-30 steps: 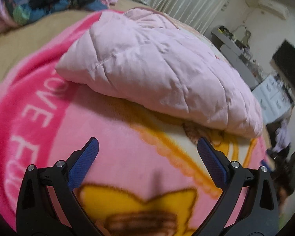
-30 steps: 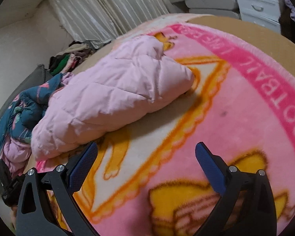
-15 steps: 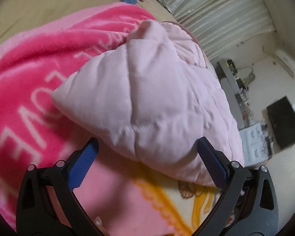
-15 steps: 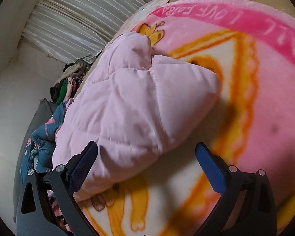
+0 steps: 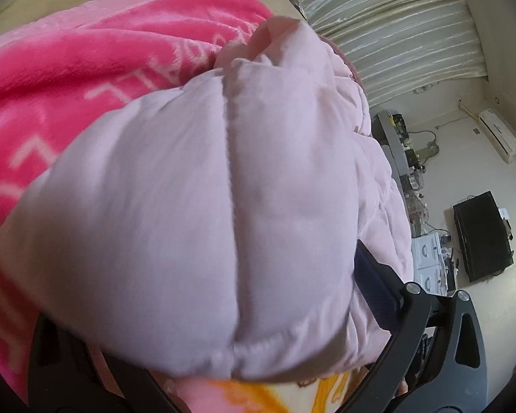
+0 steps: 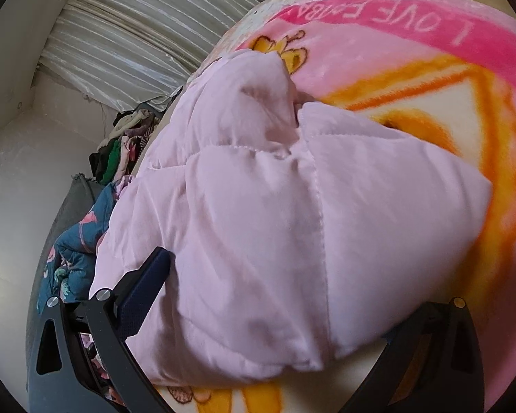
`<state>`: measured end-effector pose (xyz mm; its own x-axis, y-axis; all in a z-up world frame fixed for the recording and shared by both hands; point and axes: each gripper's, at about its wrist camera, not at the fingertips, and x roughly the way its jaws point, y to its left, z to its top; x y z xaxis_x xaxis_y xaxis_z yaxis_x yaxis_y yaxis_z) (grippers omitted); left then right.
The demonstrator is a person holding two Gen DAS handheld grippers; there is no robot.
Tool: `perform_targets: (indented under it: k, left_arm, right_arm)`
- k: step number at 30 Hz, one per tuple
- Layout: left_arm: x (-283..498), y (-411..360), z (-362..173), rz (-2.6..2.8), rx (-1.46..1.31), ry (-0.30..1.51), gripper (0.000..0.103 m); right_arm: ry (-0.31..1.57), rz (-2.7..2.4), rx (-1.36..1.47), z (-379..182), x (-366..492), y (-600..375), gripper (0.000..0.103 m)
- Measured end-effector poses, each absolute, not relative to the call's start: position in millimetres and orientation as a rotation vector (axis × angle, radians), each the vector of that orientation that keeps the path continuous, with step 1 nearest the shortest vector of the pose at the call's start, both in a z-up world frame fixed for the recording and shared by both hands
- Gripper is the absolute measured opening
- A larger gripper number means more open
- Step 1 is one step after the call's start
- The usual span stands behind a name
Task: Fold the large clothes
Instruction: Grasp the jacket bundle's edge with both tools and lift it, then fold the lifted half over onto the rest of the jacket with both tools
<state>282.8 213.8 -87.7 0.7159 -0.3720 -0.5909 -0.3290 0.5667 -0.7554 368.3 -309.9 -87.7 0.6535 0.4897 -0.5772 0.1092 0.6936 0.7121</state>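
while both tongs gape around it, the puffy pink quilted jacket lies folded.

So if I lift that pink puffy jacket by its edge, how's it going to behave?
The jacket looks quilted and puffed, so it is probably light for its bulk and will squash under a pinch. Its soft creases suggest it would droop and unfold rather than hold shape. The smooth shell may slide on the blanket.

You had two grippers in view: left gripper, right gripper. One pale pink quilted jacket. One pink cartoon blanket. One blue floral quilt. One clothes heap. One black monitor. One wall AC unit.
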Motion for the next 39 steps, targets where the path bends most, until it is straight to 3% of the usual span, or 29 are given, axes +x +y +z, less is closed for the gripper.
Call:
perform_targets:
  k: [7,10,12,17,20,27,39]
  left_arm:
    - [293.0,211.3,-81.2,-0.014,-0.94,0.767,0.095]
    - [297.4,207.6,-74.8,-0.011,-0.883,0.755,0.089]
    - [299.5,205.2,-69.7,-0.011,-0.844,0.75,0.08]
    - [299.4,189.5,-47.6,-0.003,-0.692,0.724,0.057]
    - [299.1,179.7,-35.4,-0.009,-0.636,0.708,0.046]
    - [288.3,163.0,-13.5,0.013,-0.493,0.645,0.032]
    - [250.7,146.5,33.9,-0.026,-0.388,0.539,0.029]
  right_arm:
    - [0.856,0.273,0.76,-90.5,384.0,-307.1,0.099]
    - [0.839,0.282,0.729,-88.4,383.9,-303.5,0.097]
    - [0.828,0.296,0.714,-86.0,383.3,-302.0,0.089]
    - [0.781,0.322,0.593,-67.4,377.4,-290.2,0.054]
    - [0.756,0.334,0.494,-53.7,374.2,-280.6,0.042]
    - [0.669,0.314,0.173,-14.9,360.3,-242.4,0.034]
    - [0.489,0.394,-0.086,33.4,299.7,-217.7,0.03]
